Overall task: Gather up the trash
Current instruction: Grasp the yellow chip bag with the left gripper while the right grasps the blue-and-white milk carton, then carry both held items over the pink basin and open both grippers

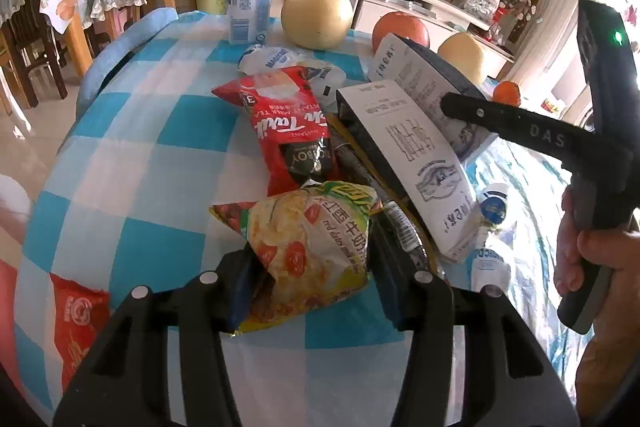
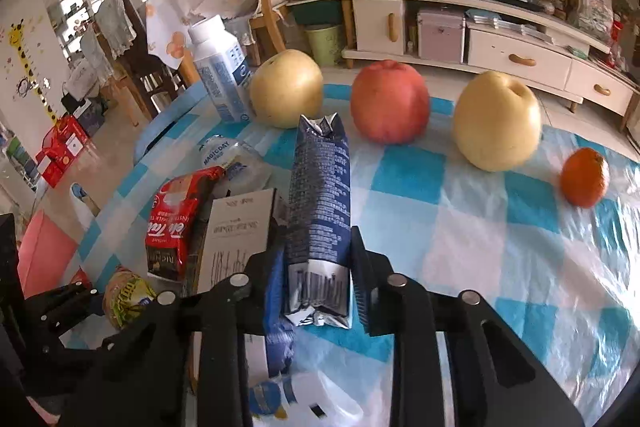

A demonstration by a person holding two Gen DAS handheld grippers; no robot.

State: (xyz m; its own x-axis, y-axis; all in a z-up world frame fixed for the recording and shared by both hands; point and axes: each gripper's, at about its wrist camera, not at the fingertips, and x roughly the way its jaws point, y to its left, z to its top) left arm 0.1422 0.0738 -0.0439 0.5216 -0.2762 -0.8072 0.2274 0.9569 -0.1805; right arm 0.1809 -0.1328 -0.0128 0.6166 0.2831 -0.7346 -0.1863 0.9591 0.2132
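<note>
left gripper (image 1: 308,267): fingers clamped on the yellow-green snack wrapper (image 1: 312,247), lifting it clear of the pile
right gripper (image 2: 316,267): fingers squeezed onto the dark-blue carton (image 2: 320,195), flattened so it grips easily
hands: both angled down over the checkered bench (image 2: 460,227)
fruit: looks like not trash, lined up behind

1. The left claw (image 1: 308,291) is covering the lower end of the yellow snack packet (image 1: 308,247).
2. The red wrapper (image 1: 78,323) is being cut off behind the claw's frame at the lower left.
3. The white-labelled box (image 1: 404,143) is hiding the dark wrappers beneath it.
4. In the right wrist view, the right claw (image 2: 318,279) is hiding the blue carton's (image 2: 320,203) lower sides.
5. The clutter on the cabinet top (image 2: 520,3) is too small to identify.
</note>
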